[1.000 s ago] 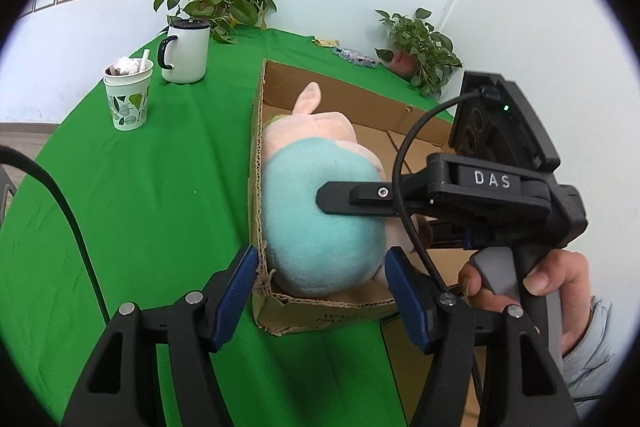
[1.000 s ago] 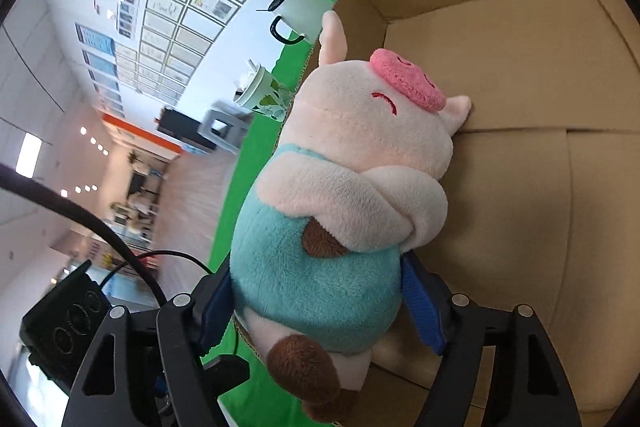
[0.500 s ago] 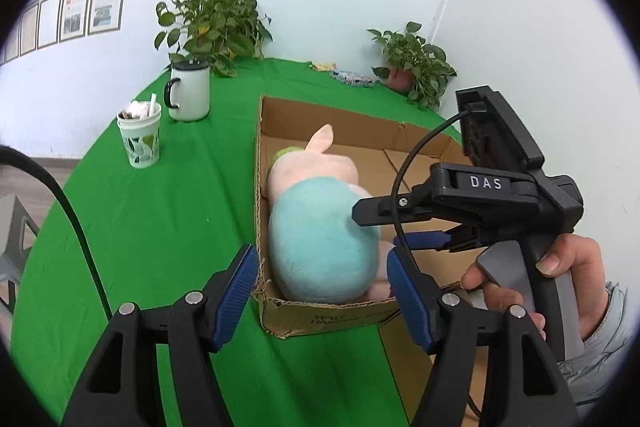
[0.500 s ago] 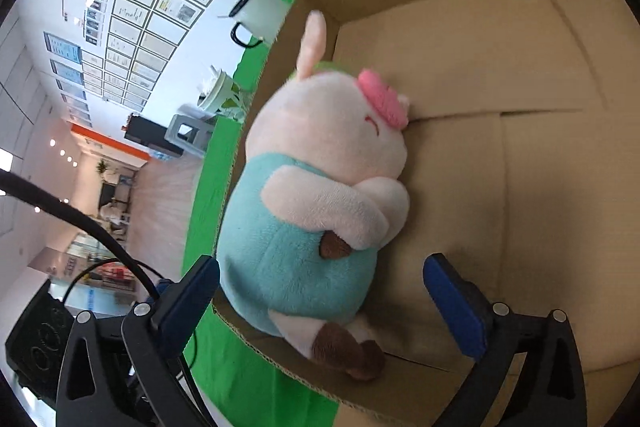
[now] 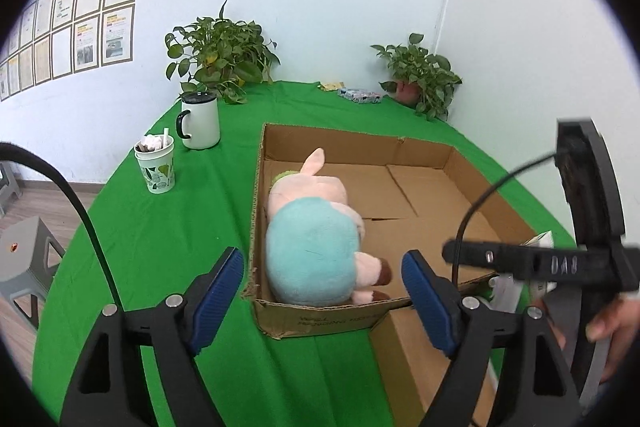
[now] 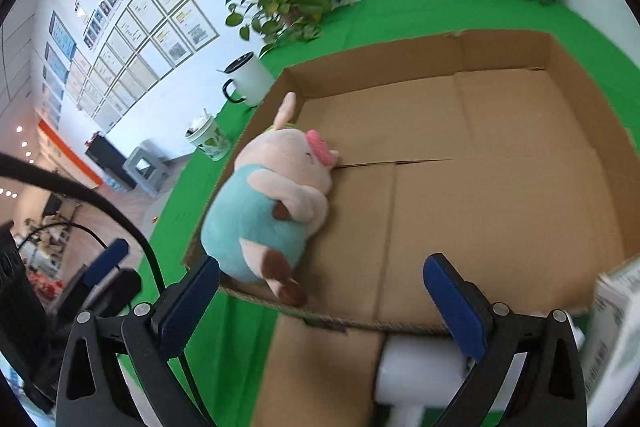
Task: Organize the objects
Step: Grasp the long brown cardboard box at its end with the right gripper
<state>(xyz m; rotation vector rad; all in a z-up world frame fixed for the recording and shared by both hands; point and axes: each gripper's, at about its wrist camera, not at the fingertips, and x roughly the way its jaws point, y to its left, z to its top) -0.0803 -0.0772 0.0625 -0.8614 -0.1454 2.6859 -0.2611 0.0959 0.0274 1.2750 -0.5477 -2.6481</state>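
A plush pig (image 5: 312, 239) (image 6: 272, 211) in teal overalls lies on its side in the near-left corner of an open cardboard box (image 5: 460, 163) (image 6: 500, 207) on the green table. My left gripper (image 5: 322, 285) hovers above the box's near edge, its jaws opening, with nothing between its blue pads. My right gripper (image 6: 320, 291) stands wide open and empty, drawn back over the box's near wall. It shows in the left wrist view too, as a black body (image 5: 560, 263) at the right with a hand on its handle.
A white mug (image 5: 200, 123), a paper cup (image 5: 156, 163) with sticks and two potted plants (image 5: 224, 55) (image 5: 420, 75) stand on the green cloth beyond the box. A white cylinder (image 6: 420, 371) and a printed package (image 6: 616, 327) lie by the folded-down box flap (image 6: 320, 367).
My right gripper let go of the plush pig, opened wide and drew back up out of the box. My left gripper rose, pulled back and widened. The pig now rests in the box.
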